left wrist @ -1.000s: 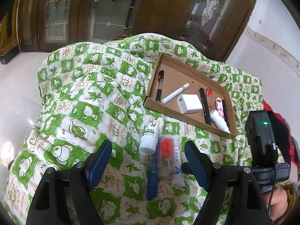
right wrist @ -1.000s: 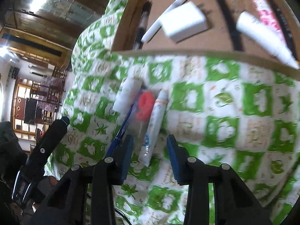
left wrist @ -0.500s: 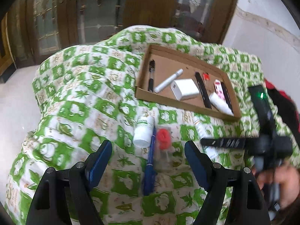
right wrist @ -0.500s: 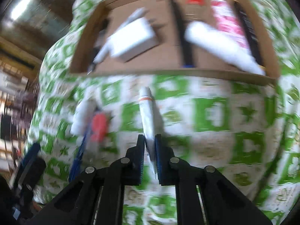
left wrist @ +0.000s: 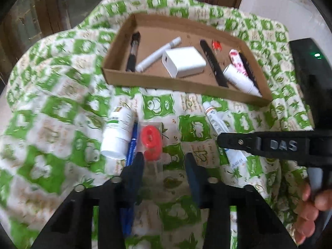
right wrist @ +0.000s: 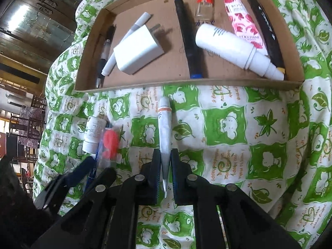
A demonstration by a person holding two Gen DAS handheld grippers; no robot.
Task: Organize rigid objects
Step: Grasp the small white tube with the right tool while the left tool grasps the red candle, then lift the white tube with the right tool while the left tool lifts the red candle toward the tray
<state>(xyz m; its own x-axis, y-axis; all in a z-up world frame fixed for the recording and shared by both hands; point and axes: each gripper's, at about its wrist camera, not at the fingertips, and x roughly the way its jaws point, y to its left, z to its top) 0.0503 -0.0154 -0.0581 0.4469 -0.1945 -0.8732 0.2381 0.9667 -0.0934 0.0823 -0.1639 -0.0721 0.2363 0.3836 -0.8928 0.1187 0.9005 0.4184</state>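
A cardboard tray (right wrist: 186, 84) on the green patterned cloth holds pens, a white charger (right wrist: 138, 51), a lighter, a white bottle and a pink tube. My right gripper (right wrist: 165, 161) is shut on a white ointment tube (right wrist: 164, 128), lifted in front of the tray; it also shows in the left wrist view (left wrist: 217, 128). My left gripper (left wrist: 164, 164) is open around the red-capped clear item (left wrist: 151, 140). Next to it lie a blue pen (left wrist: 131, 145) and a white bottle (left wrist: 117, 134).
The tray's near wall (left wrist: 182, 87) rises between the loose items and the tray floor. The cloth drapes off the table edges on all sides. Dark wooden doors (left wrist: 62, 10) stand behind.
My right gripper has shut on the white tube and moved it right, away from the other items. My left gripper has come down and narrowed around the red-capped item.
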